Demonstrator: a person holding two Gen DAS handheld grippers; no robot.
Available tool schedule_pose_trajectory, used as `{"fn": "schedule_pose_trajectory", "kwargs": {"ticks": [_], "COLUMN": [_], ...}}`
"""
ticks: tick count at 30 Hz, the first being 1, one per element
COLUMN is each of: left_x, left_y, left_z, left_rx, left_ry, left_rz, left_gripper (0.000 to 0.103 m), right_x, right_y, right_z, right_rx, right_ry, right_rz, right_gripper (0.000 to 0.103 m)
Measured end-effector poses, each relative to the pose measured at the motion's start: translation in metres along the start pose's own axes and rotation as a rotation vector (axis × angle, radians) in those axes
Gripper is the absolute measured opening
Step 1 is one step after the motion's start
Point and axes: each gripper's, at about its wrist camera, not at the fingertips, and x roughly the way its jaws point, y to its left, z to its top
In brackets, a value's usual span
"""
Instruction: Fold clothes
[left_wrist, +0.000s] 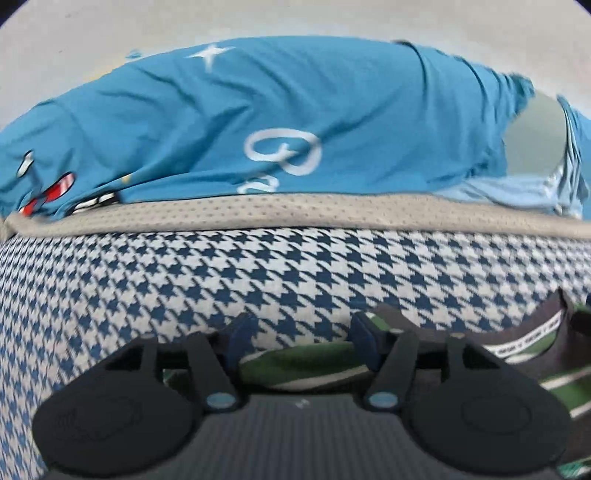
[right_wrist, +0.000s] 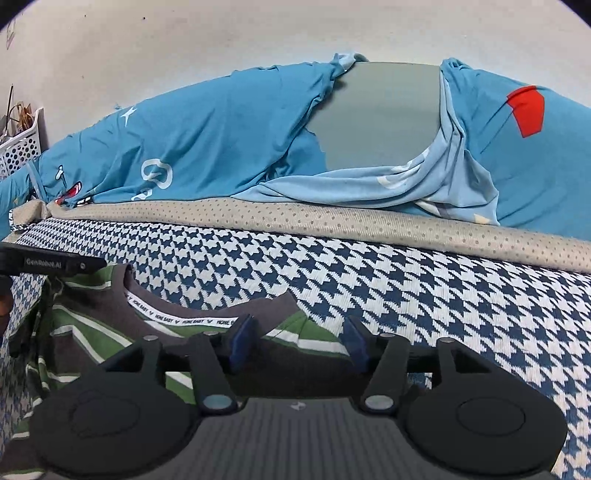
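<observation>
A blue-and-white houndstooth cover (right_wrist: 424, 295) spreads over the bed, with a wide blue sheet (right_wrist: 221, 122) bunched along its far edge against the wall. On the cover lies the striped green, grey and white shirt (right_wrist: 110, 325), collar toward the sheet. The left hand-held gripper (left_wrist: 303, 339) and right hand-held gripper (right_wrist: 297, 341) both stand open over the shirt's edge, gripping nothing.

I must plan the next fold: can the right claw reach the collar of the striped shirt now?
Probably yes. The right claw is open over the striped shirt, and its collar lies bare just ahead to the left, with nothing over it.
</observation>
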Motion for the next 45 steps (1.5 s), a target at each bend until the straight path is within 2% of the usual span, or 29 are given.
{"fn": "schedule_pose_trajectory", "kwargs": {"ticks": [4, 9, 13, 16, 17, 21, 24, 28, 31, 34, 39, 45], "left_x": [0.009, 0.009, 0.009, 0.012, 0.012, 0.008, 0.005, -0.002, 0.003, 0.004, 0.002, 0.002], "left_y": [0.003, 0.015, 0.006, -0.002, -0.005, -0.011, -0.010, -0.010, -0.021, -0.024, -0.027, -0.030], "left_z": [0.004, 0.012, 0.011, 0.005, 0.004, -0.002, -0.003, -0.004, -0.010, -0.012, -0.015, -0.019], "left_rx": [0.039, 0.054, 0.119, 0.165, 0.183, 0.232, 0.230, 0.227, 0.283, 0.268, 0.259, 0.258], "left_ry": [0.023, 0.036, 0.021, 0.018, 0.017, 0.012, 0.012, 0.014, 0.037, 0.033, 0.019, -0.012], "left_rz": [-0.044, -0.111, -0.107, -0.119, -0.122, -0.165, -0.210, -0.300, -0.271, -0.272, -0.301, -0.299], "left_gripper": [0.058, 0.058, 0.058, 0.058, 0.057, 0.056, 0.056, 0.056, 0.056, 0.055, 0.032, 0.016], "right_x": [0.007, 0.011, 0.013, 0.015, 0.014, 0.013, 0.013, 0.014, 0.014, 0.014, 0.014, 0.015], "right_y": [-0.002, 0.006, 0.013, 0.018, 0.018, 0.024, 0.024, 0.026, 0.025, 0.026, 0.025, 0.025], "right_z": [0.000, 0.000, 0.000, -0.001, -0.001, -0.002, -0.002, -0.002, -0.002, -0.002, -0.002, -0.002], "right_rx": [-0.005, -0.073, -0.124, -0.152, -0.156, -0.184, -0.179, -0.176, -0.169, -0.171, -0.171, -0.167], "right_ry": [0.004, 0.009, 0.017, 0.019, 0.017, 0.009, 0.005, 0.002, -0.001, -0.005, -0.012, -0.020], "right_rz": [0.002, 0.027, 0.034, 0.038, 0.044, 0.037, 0.045, 0.038, 0.036, 0.027, 0.014, 0.003], "right_gripper": [0.057, 0.058, 0.058, 0.048, 0.040, 0.029, 0.021, 0.018, 0.018, 0.018, 0.017, 0.017]}}
